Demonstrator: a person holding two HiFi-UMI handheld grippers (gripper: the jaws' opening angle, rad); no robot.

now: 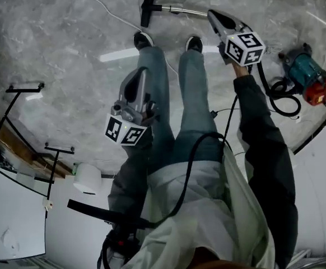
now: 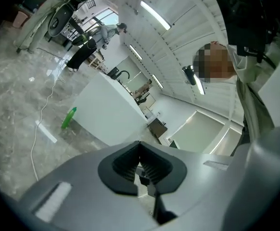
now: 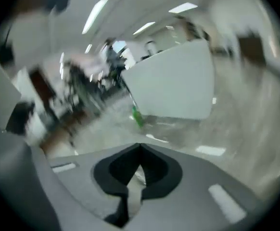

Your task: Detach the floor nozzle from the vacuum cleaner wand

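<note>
In the head view a black floor nozzle (image 1: 148, 5) lies on the grey floor at the top, joined to a chrome wand (image 1: 184, 10) that runs off to the right. My right gripper (image 1: 212, 14) is shut with nothing in it, its tip close to the wand's right end; whether it touches I cannot tell. My left gripper (image 1: 142, 73) hangs lower in front of the person's left leg, shut and empty, well apart from the nozzle. The left gripper view (image 2: 140, 144) and the blurred right gripper view (image 3: 139, 147) both show closed jaws; neither shows the nozzle.
A teal and red vacuum body (image 1: 309, 78) with a coiled black hose (image 1: 280, 96) sits at the right. A white cable (image 1: 104, 7) crosses the floor. Black stands (image 1: 24, 88) line the left. A green bottle (image 2: 69, 118) lies by a white counter (image 2: 108, 112).
</note>
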